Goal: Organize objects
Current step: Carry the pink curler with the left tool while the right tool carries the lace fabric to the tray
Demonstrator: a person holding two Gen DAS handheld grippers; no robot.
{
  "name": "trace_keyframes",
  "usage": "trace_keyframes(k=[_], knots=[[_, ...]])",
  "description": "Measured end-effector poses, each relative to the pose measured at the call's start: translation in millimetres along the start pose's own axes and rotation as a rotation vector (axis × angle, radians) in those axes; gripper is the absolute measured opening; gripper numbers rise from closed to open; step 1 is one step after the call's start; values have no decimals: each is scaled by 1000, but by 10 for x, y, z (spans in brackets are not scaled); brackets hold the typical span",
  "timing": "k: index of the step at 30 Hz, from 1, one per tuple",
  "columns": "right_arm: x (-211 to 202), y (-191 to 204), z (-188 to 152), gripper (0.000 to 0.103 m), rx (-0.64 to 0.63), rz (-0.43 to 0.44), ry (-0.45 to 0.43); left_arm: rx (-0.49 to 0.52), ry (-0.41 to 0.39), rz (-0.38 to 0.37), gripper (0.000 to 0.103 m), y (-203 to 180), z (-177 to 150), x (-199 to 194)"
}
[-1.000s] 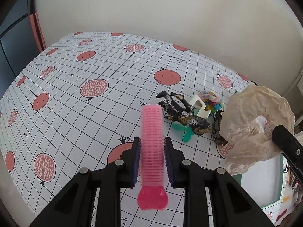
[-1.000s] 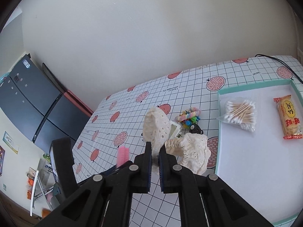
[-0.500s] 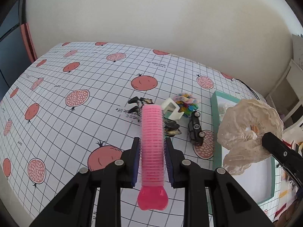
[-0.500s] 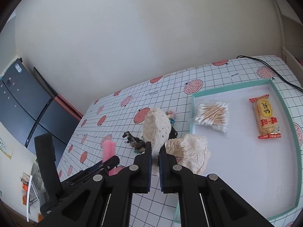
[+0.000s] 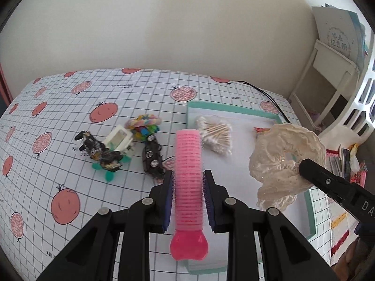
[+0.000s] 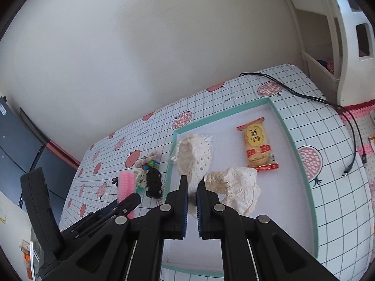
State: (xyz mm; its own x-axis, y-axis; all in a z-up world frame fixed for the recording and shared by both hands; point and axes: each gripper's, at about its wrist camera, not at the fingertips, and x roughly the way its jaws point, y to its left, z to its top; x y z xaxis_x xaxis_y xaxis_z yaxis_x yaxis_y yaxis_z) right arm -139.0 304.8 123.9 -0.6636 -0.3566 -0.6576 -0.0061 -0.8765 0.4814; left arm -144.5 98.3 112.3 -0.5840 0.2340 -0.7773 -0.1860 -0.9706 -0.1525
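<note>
My left gripper (image 5: 188,175) is shut on a pink hair roller (image 5: 189,178), held above the near left edge of the teal-rimmed tray (image 5: 230,110). The right gripper (image 6: 192,180) is shut on a cream lace scrunchie (image 6: 194,157), which hangs over the tray (image 6: 295,149); from the left wrist that scrunchie (image 5: 286,159) shows at the right. In the tray lie a bag of cotton swabs (image 5: 215,133) and a yellow snack packet (image 6: 256,142). The pink roller (image 6: 126,182) also shows at the left of the right wrist view.
Left of the tray on the pomegranate tablecloth (image 5: 58,121) lie a toy motorcycle (image 5: 98,152), a black toy car (image 5: 152,157), a white clip (image 5: 118,138) and colourful hair ties (image 5: 144,123). A black cable (image 6: 328,98) crosses the far right. White shelving (image 5: 328,75) stands beyond the table.
Both grippers have carried their loads rightward. The roller has gone from above the toys to the tray's left edge, and the scrunchie now hangs over the tray.
</note>
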Motion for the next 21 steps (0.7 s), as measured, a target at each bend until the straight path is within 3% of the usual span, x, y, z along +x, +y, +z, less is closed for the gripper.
trace_keyframes(k=[10,21], knots=[[-51,-195,45,7,27,-46,-31,41,3,-76,26,-364,79,160],[149,-346,85,7,5,-107,-31,66,38,-63,26,-496,105,566]])
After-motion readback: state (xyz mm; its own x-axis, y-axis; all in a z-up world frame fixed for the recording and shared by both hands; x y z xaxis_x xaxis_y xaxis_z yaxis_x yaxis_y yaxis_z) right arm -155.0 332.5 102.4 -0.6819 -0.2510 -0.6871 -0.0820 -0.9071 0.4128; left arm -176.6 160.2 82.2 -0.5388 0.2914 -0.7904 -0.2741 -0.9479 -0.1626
